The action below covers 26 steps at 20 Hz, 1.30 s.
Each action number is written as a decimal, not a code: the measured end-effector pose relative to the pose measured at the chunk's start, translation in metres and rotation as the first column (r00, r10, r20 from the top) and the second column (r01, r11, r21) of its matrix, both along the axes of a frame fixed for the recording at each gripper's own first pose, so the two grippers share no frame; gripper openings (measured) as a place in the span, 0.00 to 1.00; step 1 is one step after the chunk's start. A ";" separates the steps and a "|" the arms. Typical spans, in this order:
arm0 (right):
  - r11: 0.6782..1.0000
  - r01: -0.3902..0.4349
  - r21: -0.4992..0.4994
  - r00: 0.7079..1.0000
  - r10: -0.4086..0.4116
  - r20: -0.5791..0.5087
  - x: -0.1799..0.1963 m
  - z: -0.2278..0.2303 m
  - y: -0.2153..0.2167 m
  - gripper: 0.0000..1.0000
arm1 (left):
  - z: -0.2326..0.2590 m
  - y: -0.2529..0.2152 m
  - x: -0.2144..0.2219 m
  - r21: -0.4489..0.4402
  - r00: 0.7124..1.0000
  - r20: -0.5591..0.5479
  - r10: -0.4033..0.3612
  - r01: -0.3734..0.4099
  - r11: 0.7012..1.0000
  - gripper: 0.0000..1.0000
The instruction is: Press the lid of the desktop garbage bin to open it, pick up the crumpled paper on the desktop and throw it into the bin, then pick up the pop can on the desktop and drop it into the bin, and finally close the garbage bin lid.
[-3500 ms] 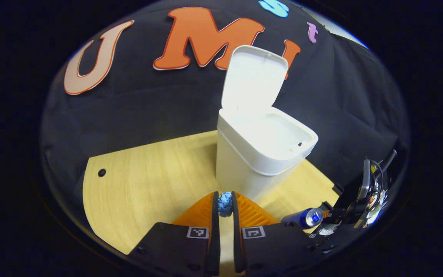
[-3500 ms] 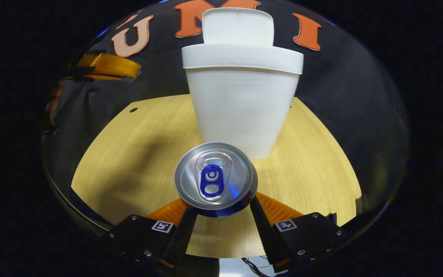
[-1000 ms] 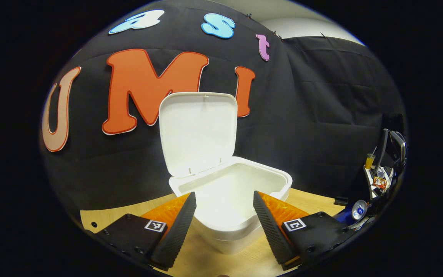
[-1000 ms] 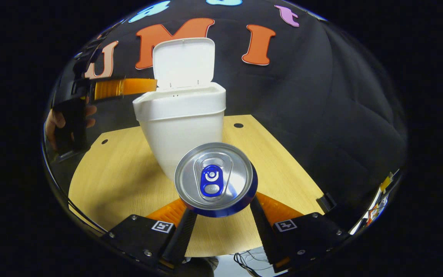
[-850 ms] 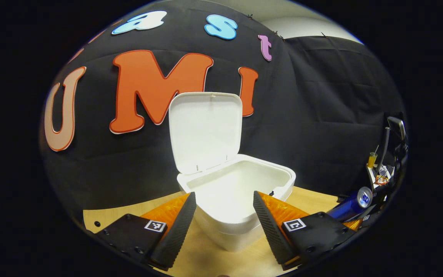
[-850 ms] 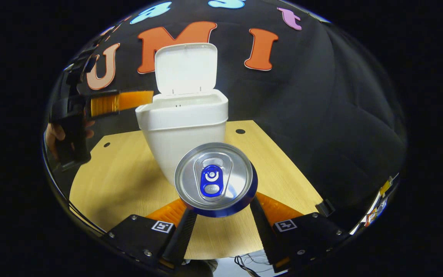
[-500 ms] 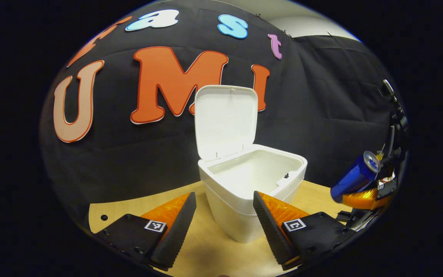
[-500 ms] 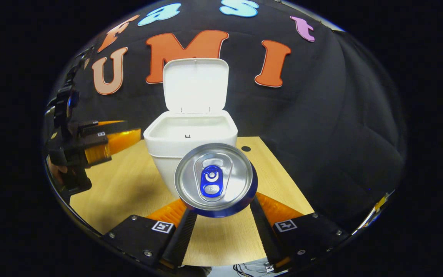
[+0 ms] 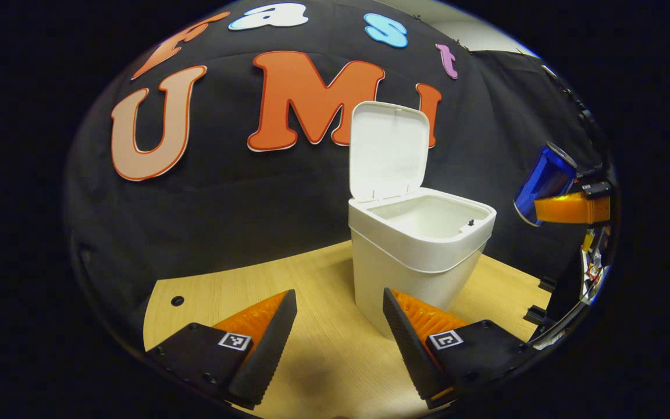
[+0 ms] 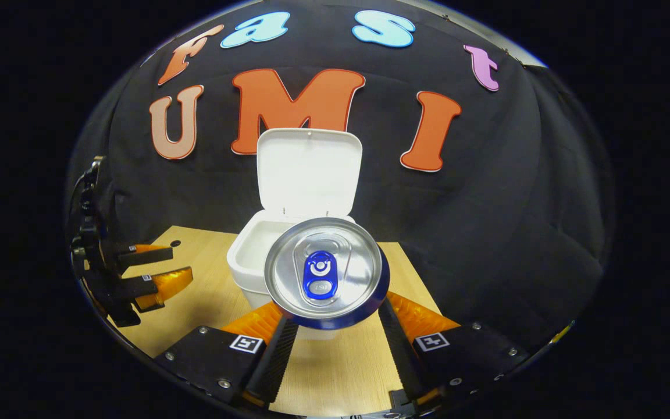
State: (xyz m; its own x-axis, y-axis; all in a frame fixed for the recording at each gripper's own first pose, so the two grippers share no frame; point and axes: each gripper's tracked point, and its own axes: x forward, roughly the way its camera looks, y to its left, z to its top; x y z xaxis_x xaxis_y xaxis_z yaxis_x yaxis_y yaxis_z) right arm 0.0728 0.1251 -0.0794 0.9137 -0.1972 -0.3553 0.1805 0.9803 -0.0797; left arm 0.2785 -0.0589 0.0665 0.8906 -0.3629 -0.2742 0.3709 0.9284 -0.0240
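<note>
The white desktop bin (image 9: 416, 256) stands on the wooden table with its lid (image 9: 388, 151) tipped up at the back. My left gripper (image 9: 339, 334) is open and holds nothing, low in front of the bin and a little to its left. My right gripper (image 10: 335, 343) is shut on the blue pop can (image 10: 326, 272), whose silver top faces the camera. In the right gripper view the can hangs in front of the open bin (image 10: 250, 259), near rim height. In the left gripper view the pop can (image 9: 544, 181) is raised to the right of the bin. I cannot see into the bottom of the bin.
The wooden table (image 9: 253, 291) has a small hole (image 9: 177, 301) near its far left corner. Black cloth hangs close behind the bin. In the right gripper view the left gripper (image 10: 149, 273) sits low at the left over the table (image 10: 207, 302).
My left gripper let go of the blue crumpled paper over the bin, then drew back and down to the left. My right gripper has lifted the can up to the bin's rim.
</note>
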 end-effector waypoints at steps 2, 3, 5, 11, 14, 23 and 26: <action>1.000 -0.013 -0.006 1.000 0.013 0.021 0.010 0.013 0.001 0.80 | 0.000 0.012 0.000 0.004 0.999 -0.001 0.034 -0.034 0.999 0.95; 1.000 -0.019 -0.012 0.999 0.019 0.032 0.016 0.020 0.001 0.80 | -0.001 0.020 -0.001 0.009 0.999 0.001 0.049 -0.049 0.999 0.95; 0.999 -0.033 -0.018 0.998 0.034 0.052 0.027 0.030 0.001 0.80 | 0.001 0.035 -0.003 0.018 0.997 0.009 0.082 -0.082 0.996 0.95; 0.995 -0.077 -0.057 0.994 0.081 0.073 0.056 0.040 0.003 0.80 | -0.009 0.071 -0.023 0.014 0.983 -0.027 0.181 -0.181 0.983 0.95; 0.994 -0.103 -0.045 0.991 0.107 0.079 0.072 0.039 0.010 0.80 | -0.015 0.089 -0.031 0.010 0.970 -0.046 0.237 -0.237 0.972 0.95; 0.984 -0.173 -0.038 0.983 0.175 0.050 0.107 0.015 0.033 0.75 | -0.029 0.135 -0.073 0.040 0.920 -0.055 0.388 -0.387 0.921 0.95; 0.980 -0.191 -0.046 0.980 0.193 0.044 0.116 0.009 0.037 0.80 | -0.030 0.144 -0.083 0.046 0.905 -0.052 0.422 -0.420 0.906 0.95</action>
